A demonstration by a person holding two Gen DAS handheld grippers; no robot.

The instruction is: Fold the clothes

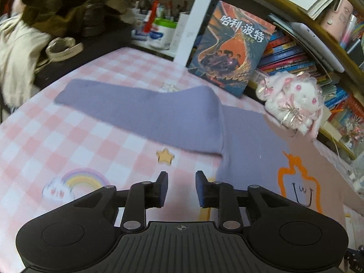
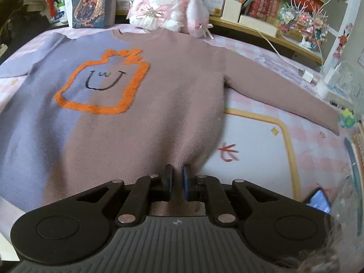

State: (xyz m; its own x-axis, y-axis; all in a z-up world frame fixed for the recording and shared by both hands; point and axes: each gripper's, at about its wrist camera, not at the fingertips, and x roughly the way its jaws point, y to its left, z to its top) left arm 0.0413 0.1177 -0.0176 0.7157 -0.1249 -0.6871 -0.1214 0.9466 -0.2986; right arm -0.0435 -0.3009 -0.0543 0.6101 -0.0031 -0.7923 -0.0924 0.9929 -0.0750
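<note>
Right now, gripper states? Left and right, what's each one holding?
Left gripper: open, nothing between the pads, sweater sleeve lying flat ahead.
Right gripper: shut on the hem of the sweater.

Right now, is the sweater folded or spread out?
Mostly spread: the sweater lies flat with its pink sleeve outstretched; only the purple sleeve is partly folded.

sweater [image 2: 159, 104] flat on bed [image 2: 261, 159] | plush [image 2: 168, 2] behind collar

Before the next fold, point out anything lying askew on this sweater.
The sweater lies flat, but its purple sleeve has a raised hump near the shoulder instead of lying smooth. The pink sleeve is stretched out straight. Nothing else stands out.
</note>
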